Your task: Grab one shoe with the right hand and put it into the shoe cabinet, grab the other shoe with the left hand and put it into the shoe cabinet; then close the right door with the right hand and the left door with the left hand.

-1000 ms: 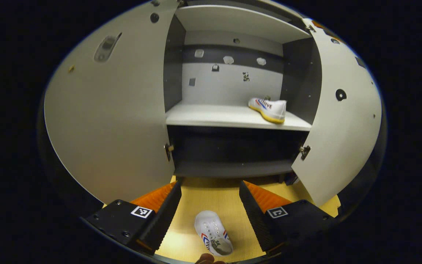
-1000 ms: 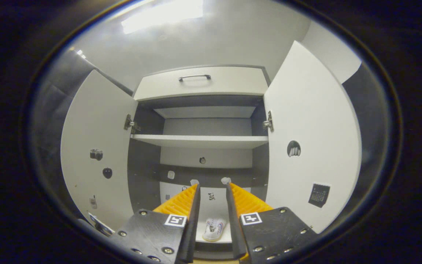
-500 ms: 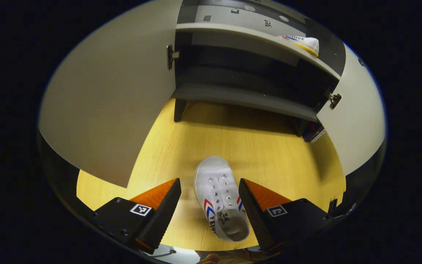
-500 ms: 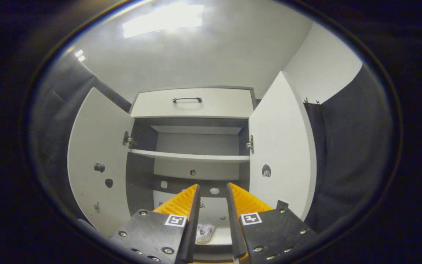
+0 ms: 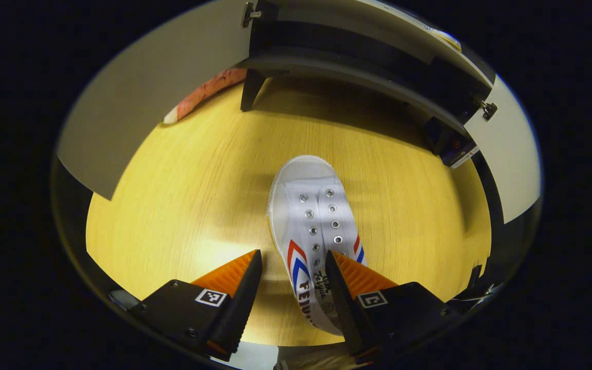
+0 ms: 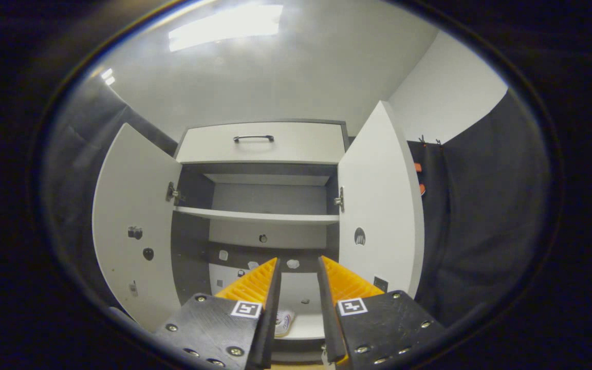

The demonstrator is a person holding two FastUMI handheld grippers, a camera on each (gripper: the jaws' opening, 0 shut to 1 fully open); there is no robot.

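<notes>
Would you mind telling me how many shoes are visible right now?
2. One shoe lies on the wooden floor, by the left hand-held gripper. The other shoe sits on a cabinet shelf, partly hidden.

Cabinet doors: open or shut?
Open. The left door and right door both swing outward, exposing the shelf.

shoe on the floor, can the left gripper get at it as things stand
Probably yes: the left gripper is open right over the shoe, one finger each side of its heel end, nothing between them.
</notes>
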